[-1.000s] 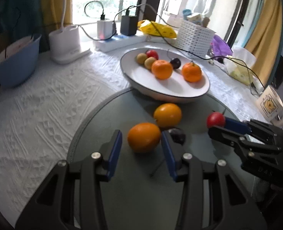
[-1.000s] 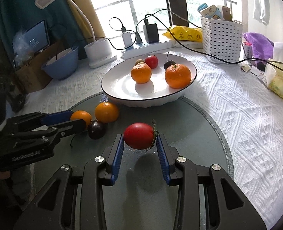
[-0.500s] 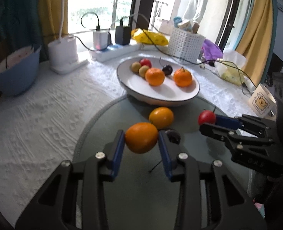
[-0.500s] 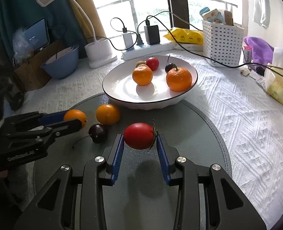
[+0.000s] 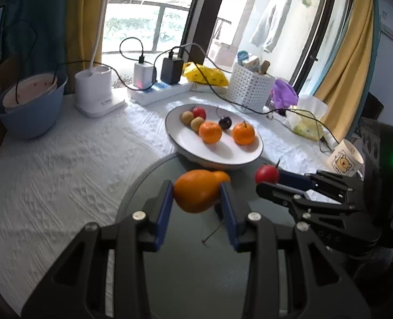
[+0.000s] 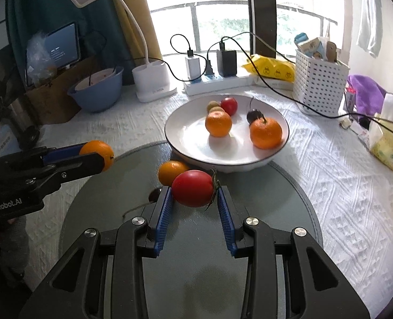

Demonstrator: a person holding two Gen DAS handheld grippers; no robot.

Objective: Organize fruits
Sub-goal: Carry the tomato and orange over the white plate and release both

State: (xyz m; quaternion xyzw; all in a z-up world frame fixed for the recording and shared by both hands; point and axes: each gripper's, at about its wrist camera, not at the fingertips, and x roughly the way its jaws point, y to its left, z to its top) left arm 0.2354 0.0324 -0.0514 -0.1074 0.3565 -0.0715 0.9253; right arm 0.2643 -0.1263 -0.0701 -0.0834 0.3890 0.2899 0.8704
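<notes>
Your left gripper [image 5: 196, 199] is clamped on an orange [image 5: 196, 194], both blue pads pressing its sides, and holds it clear above the round grey mat [image 5: 185, 265]. Its jaws have just been closing onto the fruit. Your right gripper [image 6: 195, 199] is clamped on a red tomato [image 6: 193, 188], also held off the mat. A second orange [image 6: 171, 171] lies on the mat beside the white plate [image 6: 196, 143], which carries two oranges and smaller fruits.

Dark cherry [image 6: 153, 195] mostly behind gripper finger
</notes>
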